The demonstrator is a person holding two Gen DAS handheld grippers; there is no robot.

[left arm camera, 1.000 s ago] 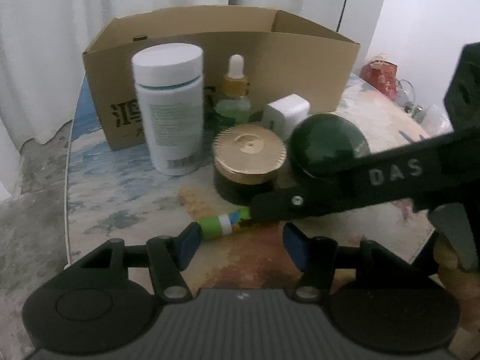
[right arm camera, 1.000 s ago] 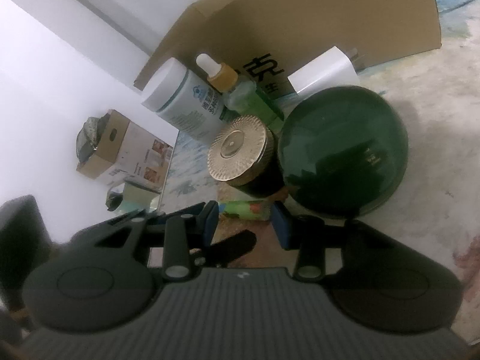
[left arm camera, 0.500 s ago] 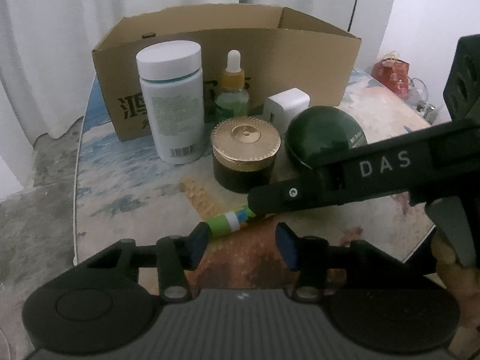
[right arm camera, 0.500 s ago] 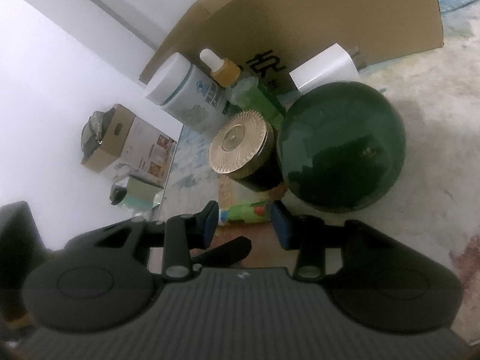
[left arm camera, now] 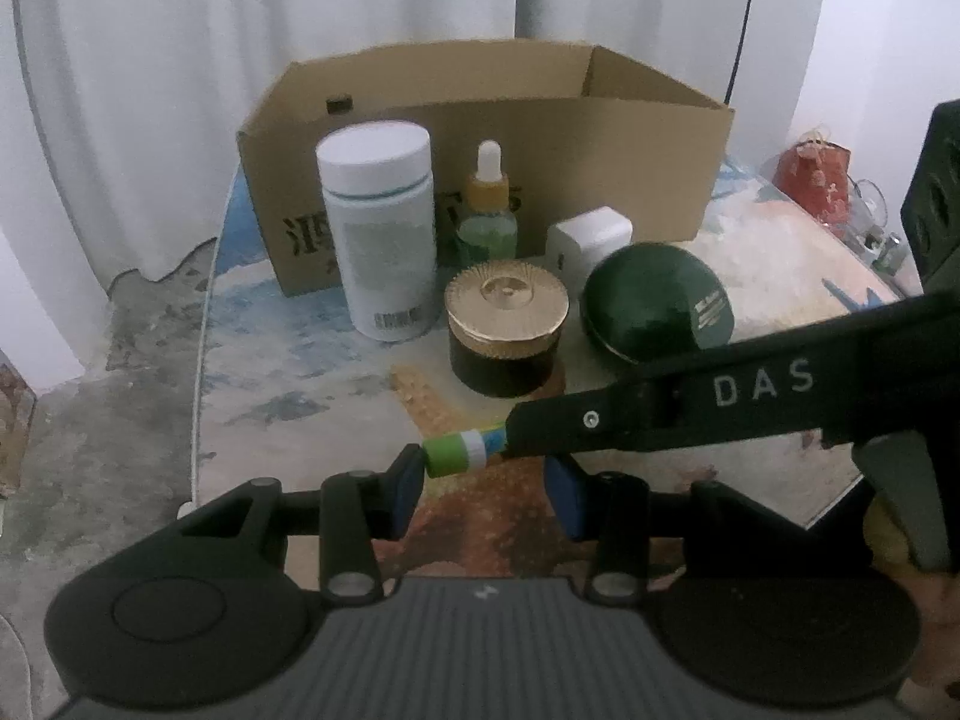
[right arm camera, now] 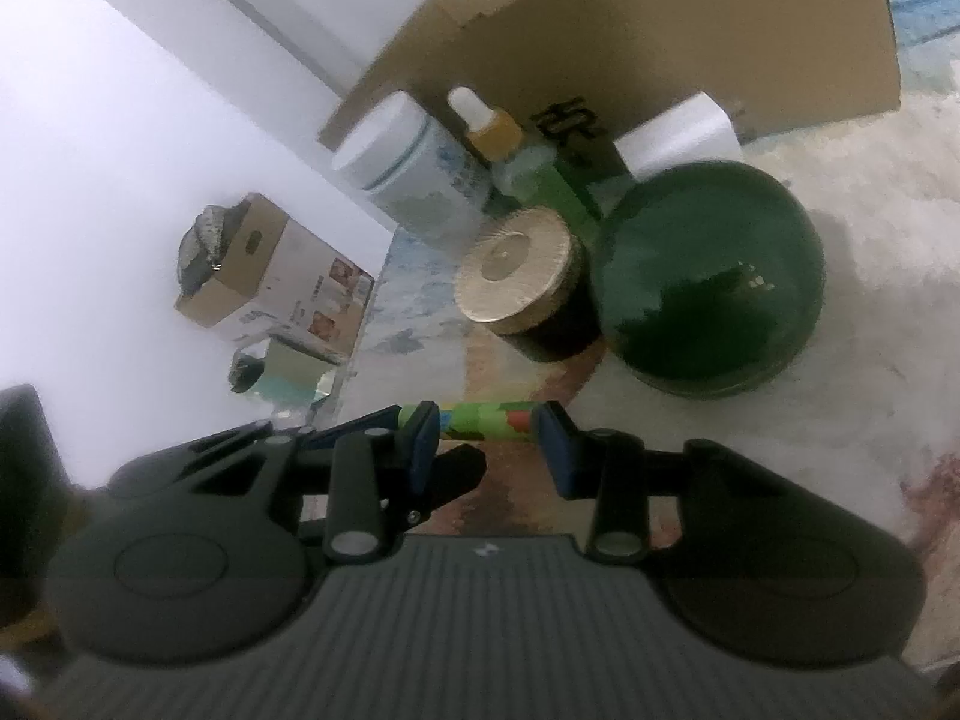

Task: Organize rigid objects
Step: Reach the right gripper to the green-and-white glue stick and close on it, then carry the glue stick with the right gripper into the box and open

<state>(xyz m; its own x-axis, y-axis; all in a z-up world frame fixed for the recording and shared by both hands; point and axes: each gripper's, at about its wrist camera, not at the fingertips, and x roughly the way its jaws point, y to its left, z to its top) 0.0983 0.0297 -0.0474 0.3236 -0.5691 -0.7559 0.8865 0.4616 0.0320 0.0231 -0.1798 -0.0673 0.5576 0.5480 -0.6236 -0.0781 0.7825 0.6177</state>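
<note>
White curtains behind everything, and the table (left arm camera: 288, 360) has this beachy printed top with a starfish on it. From my left wrist cam I see the open cardboard box (left arm camera: 630, 180) at the back; I can't see down into it from either view, so no idea what's inside. Lined up in front of it: white supplement bottle (left arm camera: 381, 234), green dropper bottle (left arm camera: 489, 222), small white box (left arm camera: 588, 240), gold-lidded dark jar (left arm camera: 506, 324) and a dark green dome-shaped case (left arm camera: 657, 303).

The thing I'm working on is the little green lip-balm-style tube (right arm camera: 486, 420), and it's off the table, held lengthwise by my right gripper (right arm camera: 487, 438), one pad on each end. Its jaws are narrow and easing inward on it. That end-to-end grip only shows in the right cam.

The left cam shows what the right can't: the tube's green capped end (left arm camera: 447, 456) poking out past the right gripper's finger, touching or nearly touching my left gripper (left arm camera: 480, 480) at its left pad. The left jaws are closing, fairly narrow, and the right-side pad stands clear of the tube, so no grip there.

The right cam also catches a printed carton (right arm camera: 276, 276) off past the table edge. A red gift bag (left arm camera: 816, 180) sits far right in the left view.
</note>
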